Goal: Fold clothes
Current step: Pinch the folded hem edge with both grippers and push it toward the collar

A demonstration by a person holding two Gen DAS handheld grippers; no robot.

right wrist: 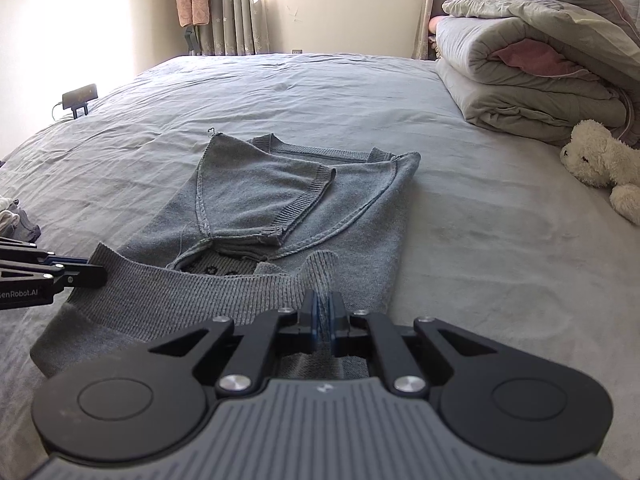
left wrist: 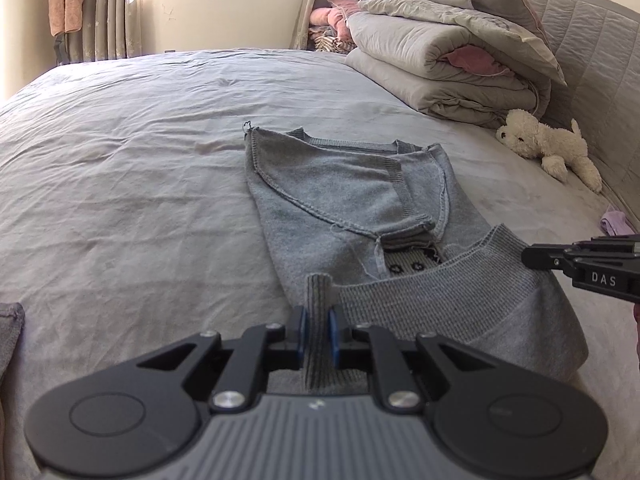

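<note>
Both tools are clenched on the ribbed bottom hem of the grey sweater, which lies on the grey bed with its sleeves already folded across the chest: the left gripper pinches the hem's left corner and the right gripper its right corner. To fold it well, I'd say both corners should rise together, level and taut, travel toward the far collar, and land square on the shoulders so the sleeves stay tucked. No basket or box shows anywhere; only the stacked quilts and a plush dog at the far right.
</note>
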